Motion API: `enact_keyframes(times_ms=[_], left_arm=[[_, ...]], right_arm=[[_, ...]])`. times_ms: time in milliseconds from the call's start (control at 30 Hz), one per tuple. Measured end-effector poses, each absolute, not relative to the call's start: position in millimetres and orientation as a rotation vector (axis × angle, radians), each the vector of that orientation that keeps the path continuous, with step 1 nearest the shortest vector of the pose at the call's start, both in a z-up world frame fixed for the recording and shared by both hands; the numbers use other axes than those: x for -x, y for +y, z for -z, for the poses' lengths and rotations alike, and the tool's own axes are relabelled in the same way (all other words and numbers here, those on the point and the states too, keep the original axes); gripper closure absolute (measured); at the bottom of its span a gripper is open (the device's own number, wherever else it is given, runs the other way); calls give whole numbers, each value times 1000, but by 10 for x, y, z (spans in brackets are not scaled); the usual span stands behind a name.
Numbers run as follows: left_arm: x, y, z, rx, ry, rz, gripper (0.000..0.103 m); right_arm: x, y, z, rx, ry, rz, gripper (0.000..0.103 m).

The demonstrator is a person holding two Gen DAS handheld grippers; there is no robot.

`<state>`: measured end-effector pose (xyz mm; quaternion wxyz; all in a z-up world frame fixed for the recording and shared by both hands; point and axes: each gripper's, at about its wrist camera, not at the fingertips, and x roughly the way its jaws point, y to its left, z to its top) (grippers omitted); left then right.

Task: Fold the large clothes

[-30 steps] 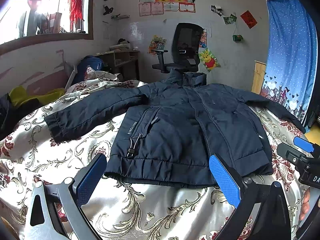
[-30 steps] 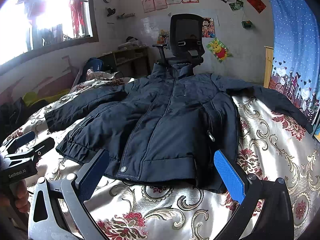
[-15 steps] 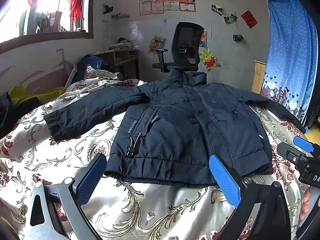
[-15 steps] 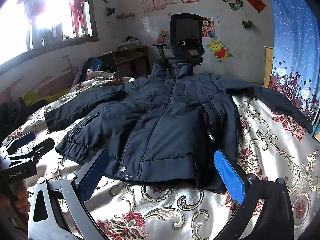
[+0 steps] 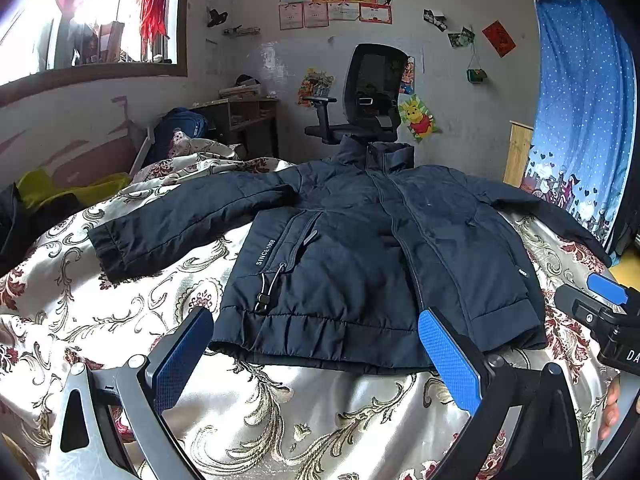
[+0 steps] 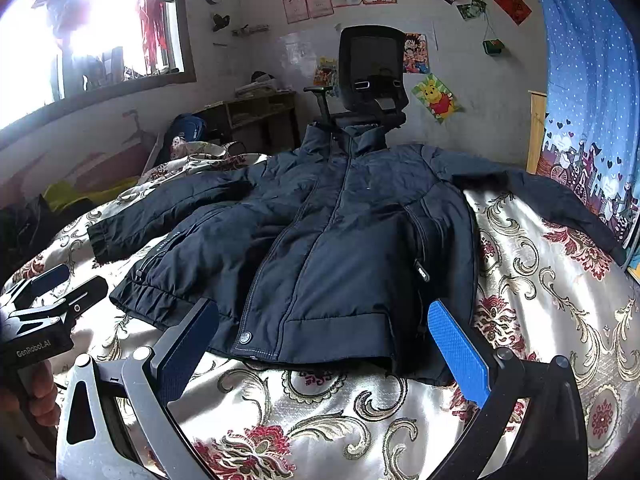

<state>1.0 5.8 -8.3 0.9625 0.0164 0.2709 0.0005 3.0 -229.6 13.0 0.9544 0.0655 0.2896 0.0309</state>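
A dark navy padded jacket (image 5: 360,248) lies face up and zipped on the patterned bedspread (image 5: 304,412), both sleeves spread out to the sides. It also shows in the right wrist view (image 6: 340,248). My left gripper (image 5: 316,348) is open and empty, just short of the jacket's hem, left of centre. My right gripper (image 6: 324,340) is open and empty, just short of the hem near the zip's bottom. Each gripper shows at the edge of the other's view: the right one (image 5: 600,308) and the left one (image 6: 48,300).
The bed (image 6: 560,320) is covered with a cream and red floral spread. A black office chair (image 5: 372,92) stands behind the jacket's collar. A desk (image 5: 244,120) and a blue backpack (image 5: 180,132) stand at the back left. A blue curtain (image 5: 584,100) hangs on the right.
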Motion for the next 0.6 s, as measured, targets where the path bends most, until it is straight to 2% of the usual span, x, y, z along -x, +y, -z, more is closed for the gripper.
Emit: enact_keyframes(times_ms=[600], left_arm=[[-12,69,113,-26,556,-2,0]], right_arm=[[-34,-2290,-137,-132,591,-62,1]])
